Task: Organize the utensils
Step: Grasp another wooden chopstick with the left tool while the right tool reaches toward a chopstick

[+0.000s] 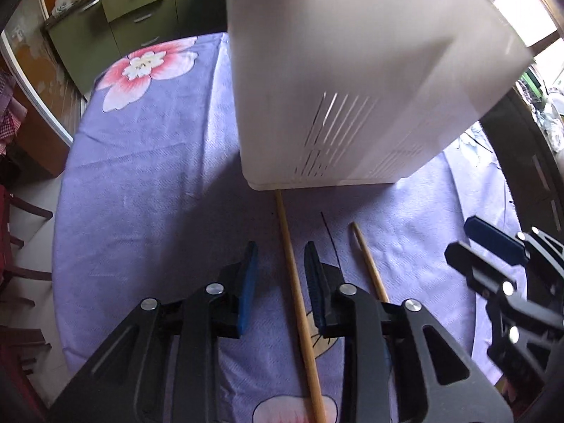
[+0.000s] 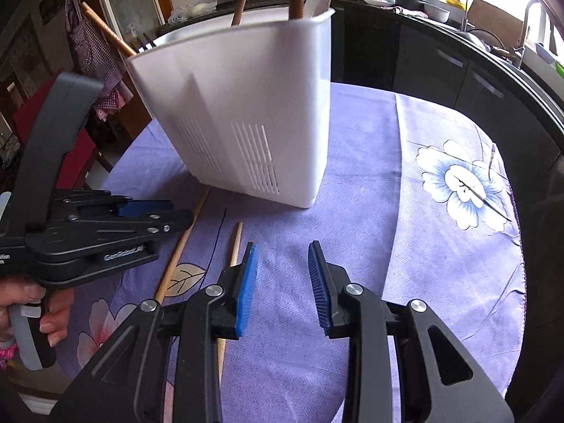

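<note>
A white slotted utensil holder [image 1: 352, 81] stands on the purple flowered tablecloth; in the right wrist view [image 2: 246, 120] wooden handles and a white utensil stick out of its top. Two wooden chopsticks lie on the cloth in front of it. My left gripper [image 1: 281, 264] is open, low over the cloth, with the longer chopstick [image 1: 299, 310] running between its fingers. The shorter chopstick [image 1: 370, 264] lies just right of it. My right gripper [image 2: 282, 271] is open and empty, right of the shorter chopstick [image 2: 235, 246]. The left gripper [image 2: 155, 218] shows there above the longer chopstick [image 2: 183, 243].
The tablecloth [image 2: 423, 246] covers a round table whose edge curves close on the right. A thin dark pointed utensil [image 2: 493, 208] lies on the blue flower at the right. Green cabinets [image 1: 116, 24] and a dark kitchen counter [image 2: 458, 56] stand behind.
</note>
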Action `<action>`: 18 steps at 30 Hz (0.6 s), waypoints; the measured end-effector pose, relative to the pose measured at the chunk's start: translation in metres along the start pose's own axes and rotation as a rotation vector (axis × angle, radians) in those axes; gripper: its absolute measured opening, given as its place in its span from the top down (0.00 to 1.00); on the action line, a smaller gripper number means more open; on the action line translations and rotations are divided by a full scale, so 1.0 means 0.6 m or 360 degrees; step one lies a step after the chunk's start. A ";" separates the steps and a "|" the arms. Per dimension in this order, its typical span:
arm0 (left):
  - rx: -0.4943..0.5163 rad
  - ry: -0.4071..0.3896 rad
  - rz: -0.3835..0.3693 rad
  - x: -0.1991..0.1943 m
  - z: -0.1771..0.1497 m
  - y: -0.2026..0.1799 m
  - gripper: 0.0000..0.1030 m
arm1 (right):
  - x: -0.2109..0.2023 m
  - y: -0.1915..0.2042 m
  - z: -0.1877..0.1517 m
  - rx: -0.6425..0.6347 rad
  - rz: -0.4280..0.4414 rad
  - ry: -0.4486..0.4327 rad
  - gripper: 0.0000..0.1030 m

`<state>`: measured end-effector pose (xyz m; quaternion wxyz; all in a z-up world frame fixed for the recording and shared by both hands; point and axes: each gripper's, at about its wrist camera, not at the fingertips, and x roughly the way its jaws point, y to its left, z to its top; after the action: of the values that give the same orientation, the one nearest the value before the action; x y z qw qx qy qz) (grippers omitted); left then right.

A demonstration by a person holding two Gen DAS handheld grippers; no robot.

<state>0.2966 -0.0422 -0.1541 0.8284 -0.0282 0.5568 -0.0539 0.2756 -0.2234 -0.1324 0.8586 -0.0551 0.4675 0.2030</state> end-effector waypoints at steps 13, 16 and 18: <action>0.0043 0.0046 0.0060 0.018 -0.002 -0.001 0.93 | 0.029 0.006 0.006 -0.0014 -0.0022 0.0057 0.71; 0.0024 0.0042 0.0042 0.011 -0.007 0.015 0.94 | 0.043 0.023 0.010 -0.0038 0.0006 0.0084 0.71; 0.0017 0.0022 0.0041 0.001 -0.013 0.025 0.94 | 0.055 0.035 0.013 -0.0046 0.0050 0.0117 0.71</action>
<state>0.2907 -0.0273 -0.1593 0.8252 -0.0161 0.5626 -0.0465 0.2890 -0.1926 -0.1533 0.8367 -0.0674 0.4965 0.2210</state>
